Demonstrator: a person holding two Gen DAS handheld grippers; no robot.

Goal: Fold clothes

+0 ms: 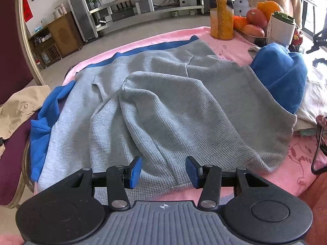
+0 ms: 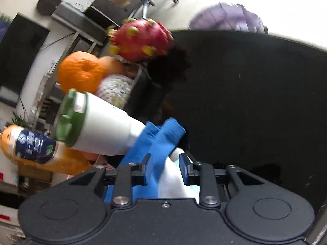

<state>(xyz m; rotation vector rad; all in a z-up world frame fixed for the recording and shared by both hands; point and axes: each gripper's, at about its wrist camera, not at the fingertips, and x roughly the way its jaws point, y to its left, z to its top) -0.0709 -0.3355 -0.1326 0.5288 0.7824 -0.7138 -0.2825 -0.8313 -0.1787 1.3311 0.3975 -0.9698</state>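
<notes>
A grey waffle-knit garment [image 1: 163, 102] with a blue lining [image 1: 47, 118] lies spread and rumpled on the pink tablecloth [image 1: 296, 169]. Its blue hood part [image 1: 282, 77] bulges at the right. My left gripper [image 1: 164, 171] hovers open just over the near hem, with nothing between its fingers. In the right wrist view, which is tilted and blurred, my right gripper [image 2: 166, 167] has its fingers apart, and a blue cuff [image 2: 169, 132] runs up between them over a white cloth [image 2: 171, 181].
A juice bottle [image 1: 221, 10], a fruit bowl [image 1: 255, 20] and a white tumbler with a green lid [image 1: 281, 28] stand at the table's far right. A maroon chair [image 1: 12, 61] with beige cloth stands left. A large dark surface [image 2: 255, 102] fills the right wrist view.
</notes>
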